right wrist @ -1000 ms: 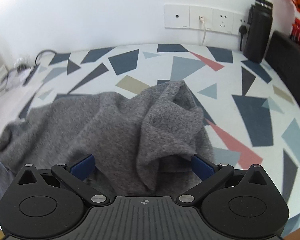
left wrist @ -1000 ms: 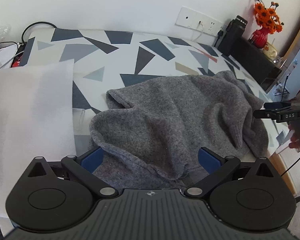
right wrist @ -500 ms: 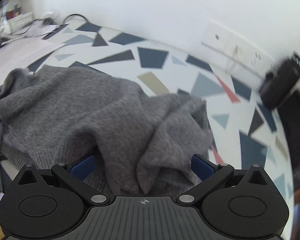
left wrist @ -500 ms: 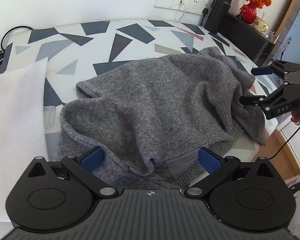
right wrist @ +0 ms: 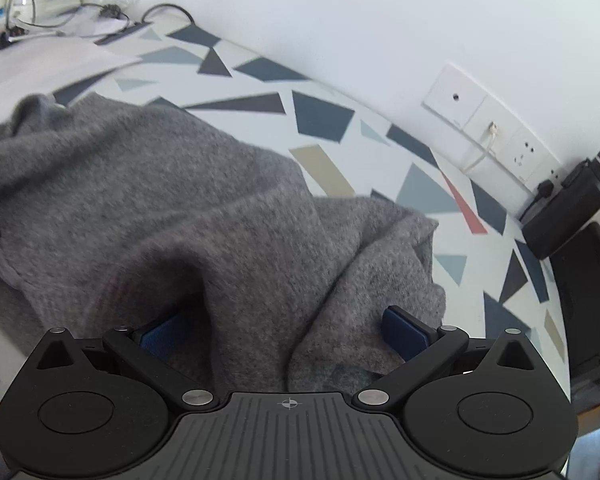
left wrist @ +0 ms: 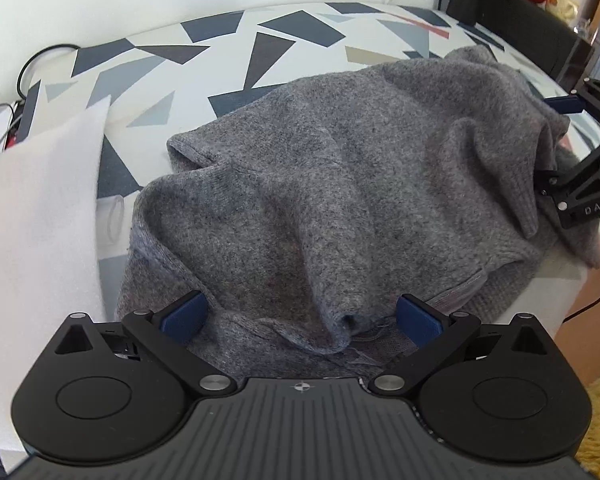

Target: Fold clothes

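A grey knitted sweater (left wrist: 340,184) lies crumpled on a table covered with a triangle-patterned cloth (left wrist: 228,56). My left gripper (left wrist: 300,318) is open, its blue pads wide apart on either side of a bunched hem fold at the near edge. My right gripper (right wrist: 284,328) is open too, its pads straddling a raised fold of the sweater (right wrist: 220,208). The right gripper also shows in the left wrist view (left wrist: 580,168), at the sweater's right edge.
A white foam sheet (left wrist: 32,208) lies left of the sweater. Cables (left wrist: 32,64) run along the far left. Wall sockets (right wrist: 488,136) and a black device (right wrist: 568,204) stand at the back right. The table's right edge (left wrist: 572,280) drops to the floor.
Both grippers have moved in closer over the sweater. The right gripper has come up against the sweater's right edge. The sweater has shifted a little.
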Action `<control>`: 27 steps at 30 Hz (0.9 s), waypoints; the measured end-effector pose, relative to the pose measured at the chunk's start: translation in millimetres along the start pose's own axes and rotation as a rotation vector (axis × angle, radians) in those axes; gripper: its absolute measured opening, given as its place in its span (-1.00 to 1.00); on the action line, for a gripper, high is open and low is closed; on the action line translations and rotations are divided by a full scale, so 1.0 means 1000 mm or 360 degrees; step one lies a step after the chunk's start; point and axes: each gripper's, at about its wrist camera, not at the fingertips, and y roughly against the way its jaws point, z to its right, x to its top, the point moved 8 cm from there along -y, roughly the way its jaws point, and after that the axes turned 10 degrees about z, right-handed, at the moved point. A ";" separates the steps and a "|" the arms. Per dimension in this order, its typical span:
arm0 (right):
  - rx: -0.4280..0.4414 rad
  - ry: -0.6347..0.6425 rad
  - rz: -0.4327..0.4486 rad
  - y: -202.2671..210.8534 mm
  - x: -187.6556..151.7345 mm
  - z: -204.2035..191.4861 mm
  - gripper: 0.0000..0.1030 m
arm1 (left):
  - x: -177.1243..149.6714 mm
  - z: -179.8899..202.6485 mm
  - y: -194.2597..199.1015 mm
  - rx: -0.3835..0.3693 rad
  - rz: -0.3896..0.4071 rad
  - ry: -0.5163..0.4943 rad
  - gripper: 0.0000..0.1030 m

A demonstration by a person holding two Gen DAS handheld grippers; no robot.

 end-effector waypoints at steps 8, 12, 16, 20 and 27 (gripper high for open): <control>0.0012 -0.0080 0.0064 0.011 0.001 0.017 0.39 | 0.021 -0.020 0.023 -0.0234 0.0071 0.0363 0.24; 0.0074 -0.0159 0.0150 0.030 0.019 0.035 -0.32 | 0.036 -0.023 0.038 -0.0278 0.0111 0.0303 -0.28; 0.0148 -0.0253 0.0163 0.036 0.033 0.050 -0.59 | 0.044 -0.023 0.043 -0.0337 0.0128 0.0319 -0.70; 0.0207 -0.0394 0.0190 0.042 0.043 0.060 -0.63 | 0.045 -0.017 0.042 -0.0434 0.0077 0.0383 -0.63; 0.0209 -0.0447 0.0202 0.047 0.047 0.063 -0.63 | 0.027 -0.004 0.026 -0.0353 -0.0014 0.0287 0.34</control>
